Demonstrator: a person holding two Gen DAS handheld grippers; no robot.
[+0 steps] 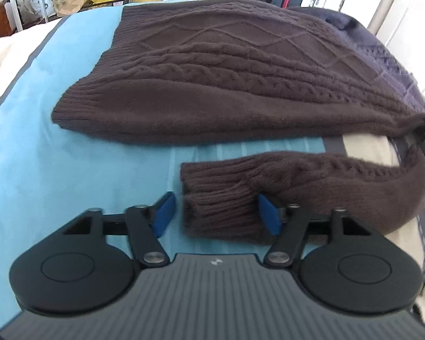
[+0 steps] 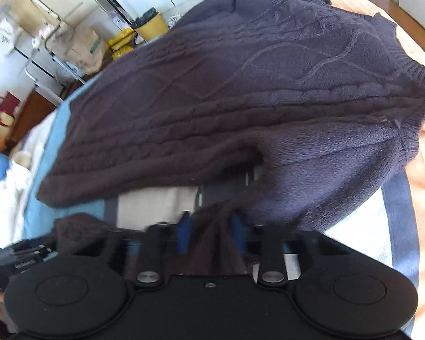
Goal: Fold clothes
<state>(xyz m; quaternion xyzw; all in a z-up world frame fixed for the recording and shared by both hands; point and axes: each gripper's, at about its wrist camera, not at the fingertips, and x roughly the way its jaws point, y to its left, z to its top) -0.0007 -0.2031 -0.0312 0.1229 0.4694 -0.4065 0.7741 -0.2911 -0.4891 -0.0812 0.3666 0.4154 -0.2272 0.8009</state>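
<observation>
Brown sweater [image 1: 226,68] spread on the blue bed cover [image 1: 42,147].
Its sleeve cuff [image 1: 221,212] is flanked by the spread left gripper [image 1: 214,212]; sleeve fabric is apparently pinched by the right gripper [image 2: 212,235].

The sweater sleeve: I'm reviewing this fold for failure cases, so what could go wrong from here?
1. The left claw is open around the ribbed cuff, its blue pad touching only one side; closing now may catch a single layer or slip off.
2. The right claw grips the bunched sleeve near the shoulder; pulling could drag the sweater body out of flat.
3. The sweater overhangs the blue mat on the right, so it may slide.
</observation>
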